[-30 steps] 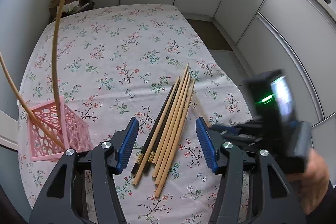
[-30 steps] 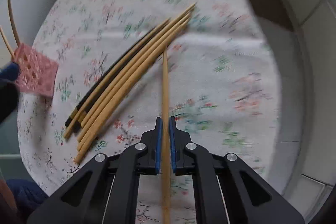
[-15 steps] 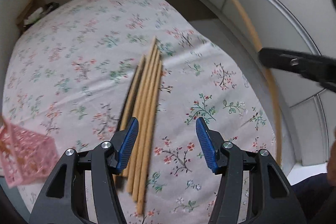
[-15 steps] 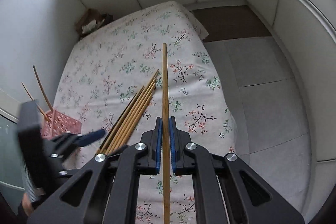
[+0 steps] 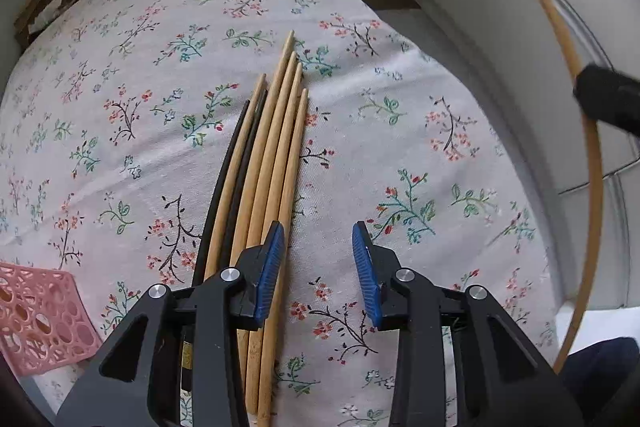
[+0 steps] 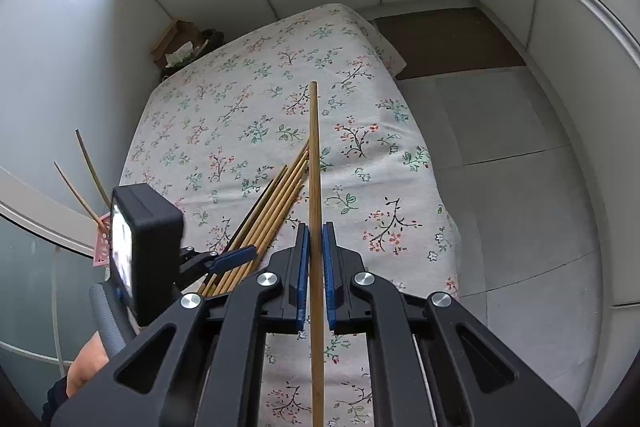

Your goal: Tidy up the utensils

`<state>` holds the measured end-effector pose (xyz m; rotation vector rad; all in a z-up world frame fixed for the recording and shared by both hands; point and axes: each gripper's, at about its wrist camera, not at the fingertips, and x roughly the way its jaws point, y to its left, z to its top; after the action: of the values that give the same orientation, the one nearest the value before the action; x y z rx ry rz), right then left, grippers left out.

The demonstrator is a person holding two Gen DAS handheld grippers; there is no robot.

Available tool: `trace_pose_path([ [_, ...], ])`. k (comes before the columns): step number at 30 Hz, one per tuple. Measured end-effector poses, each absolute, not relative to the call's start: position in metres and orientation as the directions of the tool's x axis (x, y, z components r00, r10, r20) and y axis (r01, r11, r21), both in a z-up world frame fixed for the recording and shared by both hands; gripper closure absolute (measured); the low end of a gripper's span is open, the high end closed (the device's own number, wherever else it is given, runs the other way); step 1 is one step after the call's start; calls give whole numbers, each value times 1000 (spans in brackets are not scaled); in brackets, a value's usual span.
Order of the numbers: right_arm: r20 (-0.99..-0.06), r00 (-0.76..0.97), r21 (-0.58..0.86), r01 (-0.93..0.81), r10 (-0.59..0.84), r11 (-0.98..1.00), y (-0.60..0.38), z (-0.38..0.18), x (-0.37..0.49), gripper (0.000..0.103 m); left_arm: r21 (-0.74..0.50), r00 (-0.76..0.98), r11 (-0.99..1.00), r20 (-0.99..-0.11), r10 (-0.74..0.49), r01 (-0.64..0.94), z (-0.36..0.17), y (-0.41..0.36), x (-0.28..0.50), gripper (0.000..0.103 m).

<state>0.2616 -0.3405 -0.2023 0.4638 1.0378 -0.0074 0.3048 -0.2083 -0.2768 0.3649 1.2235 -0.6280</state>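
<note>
A bundle of wooden and black chopsticks [image 5: 264, 163] lies on the floral tablecloth [image 5: 120, 67]. My left gripper [image 5: 318, 267] is open and low over the cloth, its left finger over the bundle's right edge. My right gripper [image 6: 315, 267] is shut on one wooden chopstick [image 6: 314, 167] and holds it high above the table; that chopstick also shows in the left wrist view [image 5: 592, 155]. A pink perforated basket [image 5: 36, 315] stands at the left with two chopsticks [image 6: 86, 171] in it.
White cabinet walls surround the table. A brown paper bag [image 6: 180, 43] sits beyond the far left corner. The floor [image 6: 500, 155] lies past the table's right edge. The left gripper's body and the hand holding it [image 6: 140, 259] show in the right wrist view.
My right gripper has lifted the single chopstick up off the table. My left gripper has moved down and right, closer to the bundle; the basket has slid to the frame's left edge.
</note>
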Motion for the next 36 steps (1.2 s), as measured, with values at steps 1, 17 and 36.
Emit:
trace_pose_path([
  [1, -831, 515, 366, 222, 210, 904, -341, -203, 262, 96, -58, 209, 778, -949, -238, 625, -278, -210, 306, 70],
  [17, -822, 542, 358, 257, 172, 898, -349, -198, 259, 96, 8, 287, 754, -927, -241, 656, -269, -225, 299, 97],
  [36, -662, 732, 394, 159, 159, 905, -335, -159, 250, 96, -275, 774, 871, -403, -488, 407, -97, -35, 292, 97],
])
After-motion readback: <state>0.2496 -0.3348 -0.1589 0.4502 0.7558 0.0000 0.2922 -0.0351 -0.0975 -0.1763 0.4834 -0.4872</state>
